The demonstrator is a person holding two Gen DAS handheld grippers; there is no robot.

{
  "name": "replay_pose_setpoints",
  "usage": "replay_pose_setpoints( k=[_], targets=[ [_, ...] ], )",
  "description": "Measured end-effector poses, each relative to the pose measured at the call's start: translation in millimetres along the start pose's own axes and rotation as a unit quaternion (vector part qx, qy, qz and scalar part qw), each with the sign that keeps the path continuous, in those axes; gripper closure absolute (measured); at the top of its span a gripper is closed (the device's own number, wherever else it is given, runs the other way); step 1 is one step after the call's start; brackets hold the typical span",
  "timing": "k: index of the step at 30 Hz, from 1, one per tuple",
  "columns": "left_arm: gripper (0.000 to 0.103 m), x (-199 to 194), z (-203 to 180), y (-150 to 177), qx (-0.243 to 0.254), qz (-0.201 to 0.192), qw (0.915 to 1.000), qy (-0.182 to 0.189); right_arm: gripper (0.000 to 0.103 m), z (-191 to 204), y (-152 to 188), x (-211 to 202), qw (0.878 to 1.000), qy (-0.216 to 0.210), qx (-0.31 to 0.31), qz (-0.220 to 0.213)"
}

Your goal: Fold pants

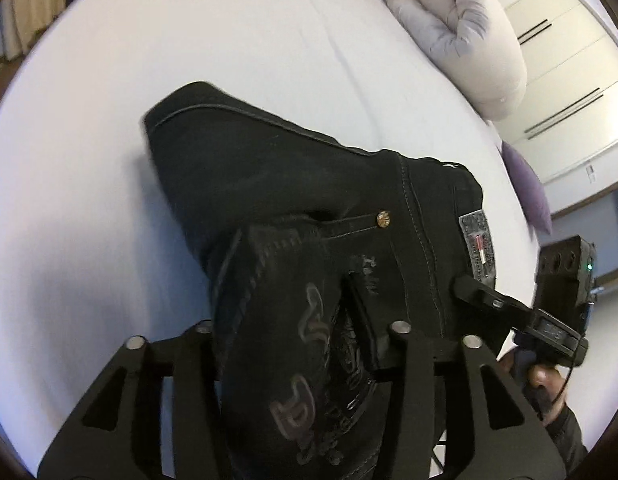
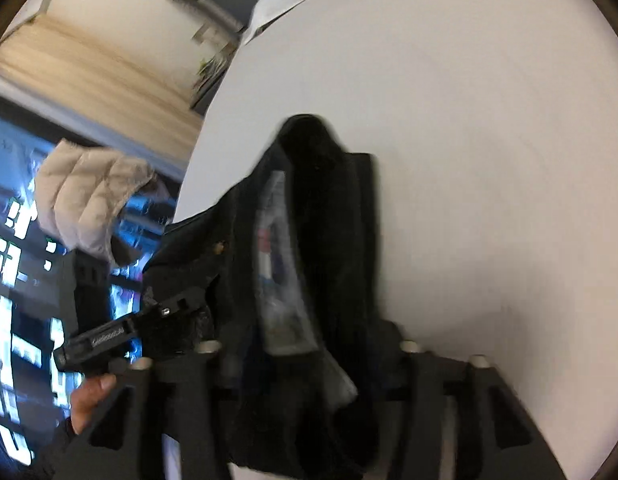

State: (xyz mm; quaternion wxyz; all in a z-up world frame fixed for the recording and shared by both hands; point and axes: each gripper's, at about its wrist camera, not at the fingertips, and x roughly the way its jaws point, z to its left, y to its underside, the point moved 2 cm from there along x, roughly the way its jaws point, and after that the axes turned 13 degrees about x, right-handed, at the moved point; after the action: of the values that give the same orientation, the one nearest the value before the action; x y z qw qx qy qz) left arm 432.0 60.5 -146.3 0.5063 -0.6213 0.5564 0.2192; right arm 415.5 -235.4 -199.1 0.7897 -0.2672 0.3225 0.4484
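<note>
Black jeans (image 1: 309, 208) lie as a folded bundle on the white bed sheet (image 1: 189, 60), near edge bunched up between both grippers. Left gripper (image 1: 301, 344): denim fills the gap between its jaws, but whether they are clamped cannot be told. Right gripper (image 2: 309, 360): same, cloth between the jaws, grip unclear under blur. Risk, as a guess: either one loosening early lets the fold spring open or drags the bundle askew. Fingertips hidden under fabric; the bundle's underside is unseen; the right wrist view is smeared.
</note>
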Motion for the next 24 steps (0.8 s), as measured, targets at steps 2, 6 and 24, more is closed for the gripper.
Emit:
replay_pose_setpoints(
  k=[2, 6, 24],
  targets=[
    [0.052, -18.8, -10.1, 7.6, 0.007, -0.019, 0.9990, -0.039, 0.022, 6.3, 13.1, -24.2, 0.999, 0.024, -0.007, -0.039],
    [0.012, -88.2, -58.9, 32.3, 0.064, -0.125, 0.9808, -0.136, 0.021, 35.9, 50.5, -83.9, 0.985, 0.036, -0.071, -0.156],
    [0.000, -393.4, -162.0, 157.4, 0.044, -0.319, 0.8749, -0.362, 0.000, 244.9, 216.9, -285.6, 0.839, 0.071, -0.279, -0.461]
  ],
)
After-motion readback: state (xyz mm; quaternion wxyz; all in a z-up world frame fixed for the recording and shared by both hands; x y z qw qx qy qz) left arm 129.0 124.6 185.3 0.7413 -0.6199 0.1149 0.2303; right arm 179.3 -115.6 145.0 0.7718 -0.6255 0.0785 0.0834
